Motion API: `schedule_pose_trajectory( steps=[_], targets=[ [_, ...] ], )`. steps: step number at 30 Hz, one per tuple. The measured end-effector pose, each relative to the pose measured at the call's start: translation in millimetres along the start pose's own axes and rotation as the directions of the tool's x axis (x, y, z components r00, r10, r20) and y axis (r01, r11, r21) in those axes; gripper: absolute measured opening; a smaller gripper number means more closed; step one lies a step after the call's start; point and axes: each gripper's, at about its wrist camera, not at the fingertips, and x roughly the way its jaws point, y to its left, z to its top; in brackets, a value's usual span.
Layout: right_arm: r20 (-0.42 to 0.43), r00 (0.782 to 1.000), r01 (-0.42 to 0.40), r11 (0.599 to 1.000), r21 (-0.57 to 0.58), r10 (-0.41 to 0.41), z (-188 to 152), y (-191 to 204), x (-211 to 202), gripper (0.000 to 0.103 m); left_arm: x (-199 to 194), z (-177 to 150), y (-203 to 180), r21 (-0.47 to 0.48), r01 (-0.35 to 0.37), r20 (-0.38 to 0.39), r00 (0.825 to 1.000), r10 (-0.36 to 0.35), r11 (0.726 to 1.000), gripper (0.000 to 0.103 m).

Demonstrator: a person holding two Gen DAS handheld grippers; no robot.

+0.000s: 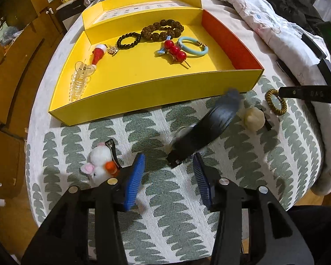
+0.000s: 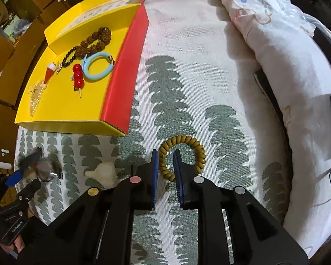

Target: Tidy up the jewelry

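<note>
Now your right gripper (image 2: 166,167), nearly closed, straddles the olive-brown coiled hair tie (image 2: 183,156) at lower centre of the bed; pinch it, then lift toward the yellow cardboard tray (image 2: 61,123), upper left. Your left gripper (image 1: 168,176) hangs open, holding nothing.

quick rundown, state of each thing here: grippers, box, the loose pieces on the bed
left gripper: open, holding nothing
right gripper: fingers straddling the olive coil bracelet's band, not fully closed
olive coil bracelet: flat on the bedspread, outside the box
yellow box: open, several pieces inside
feather clip: on the bedspread, blurred
plush clip: on the bedspread
</note>
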Motion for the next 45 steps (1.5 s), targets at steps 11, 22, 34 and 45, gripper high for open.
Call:
schedule_pose_trajectory(
  steps=[11,22,34,45],
  targets=[
    [0.096,0.993,-0.071,0.997,0.001,0.070,5,2,-32,0.019,-10,9,13,-0.045,0.016,0.029,0.999,-0.015,0.999,0.051],
    [0.173,0.972,-0.147,0.987,-0.068,0.157,20,39,-49,0.020,-46,47,93,-0.242,0.057,0.180,0.984,-0.013,0.969,0.083],
    [0.155,0.965,-0.190,0.971,-0.146,0.212,43,85,-27,0.020,-14,85,122,-0.191,0.069,0.164,0.986,-0.038,0.979,0.083],
    [0.138,0.957,-0.223,0.954,-0.199,0.253,68,112,-13,0.020,29,105,137,-0.210,0.074,0.109,0.993,-0.052,0.975,0.083]
  ],
)
